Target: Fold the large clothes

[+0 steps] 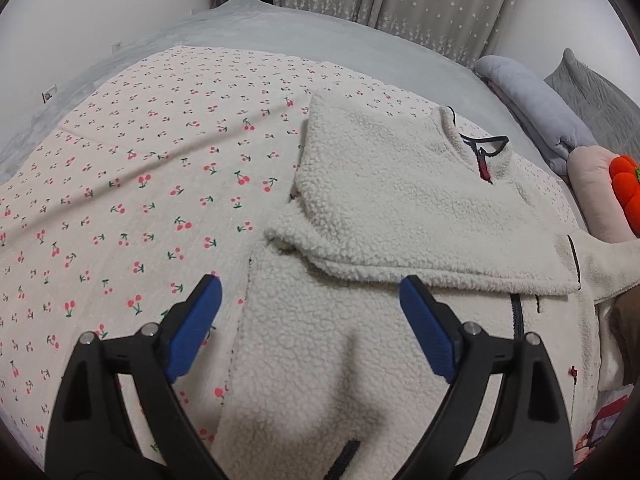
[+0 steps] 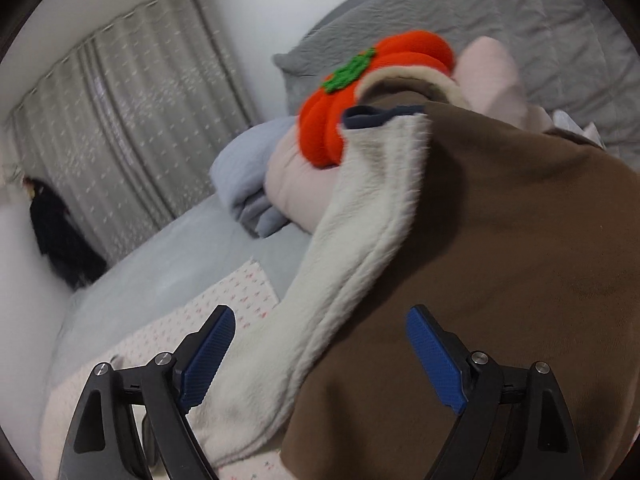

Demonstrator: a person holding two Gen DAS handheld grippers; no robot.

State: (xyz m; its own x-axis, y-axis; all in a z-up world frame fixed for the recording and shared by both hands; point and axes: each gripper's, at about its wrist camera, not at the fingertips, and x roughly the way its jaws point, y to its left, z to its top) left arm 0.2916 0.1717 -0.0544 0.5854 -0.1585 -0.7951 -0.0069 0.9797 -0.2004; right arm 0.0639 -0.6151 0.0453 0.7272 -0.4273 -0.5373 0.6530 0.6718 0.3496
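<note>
Left wrist: left gripper [image 1: 310,300] angled down, jaws apart over fleece jacket [image 1: 400,208].

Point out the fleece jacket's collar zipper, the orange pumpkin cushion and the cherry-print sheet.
collar zipper [image 1: 485,168], left wrist view, red pull tape.
orange pumpkin cushion [image 2: 320,136], right wrist view, orange lobe.
cherry-print sheet [image 1: 160,168], left wrist view, bare middle.

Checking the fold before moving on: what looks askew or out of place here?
The fleece jacket's right sleeve isn't folded in; it trails sideways, partly under a brown garment. The left sleeve already lies across the chest.
</note>
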